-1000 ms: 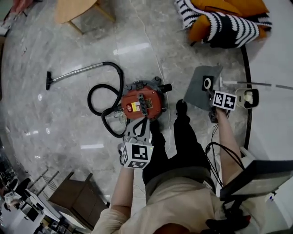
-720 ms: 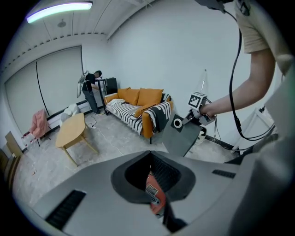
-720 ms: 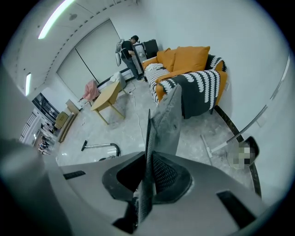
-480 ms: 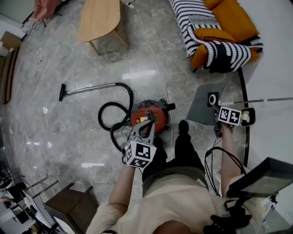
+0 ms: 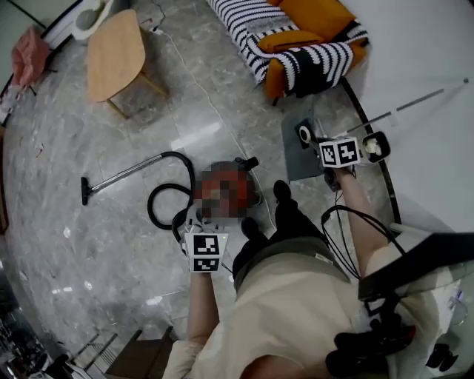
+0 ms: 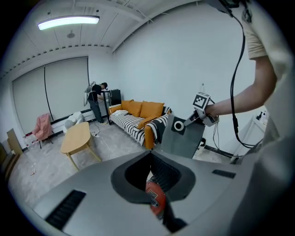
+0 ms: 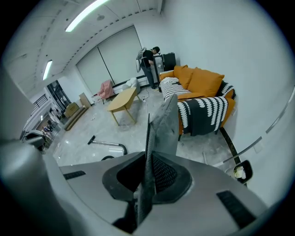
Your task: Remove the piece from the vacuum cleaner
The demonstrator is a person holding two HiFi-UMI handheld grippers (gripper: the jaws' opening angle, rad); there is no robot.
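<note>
Piece [image 7: 162,122] is pinched in the right fingers [image 7: 167,174], held away from the vacuum cleaner [image 6: 155,199]; left fingers [image 6: 164,171] clenched, empty.

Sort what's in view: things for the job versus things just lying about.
Job: vacuum cleaner, its hose and wand; grey piece clamped in the right hand-held gripper.
Lying about: wooden table, sofa with striped blanket, pink cloth.

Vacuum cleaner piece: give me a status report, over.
Right claw shut on the grey piece, held clear of the vacuum cleaner. Left claw shut, empty. Nothing in the way.
</note>
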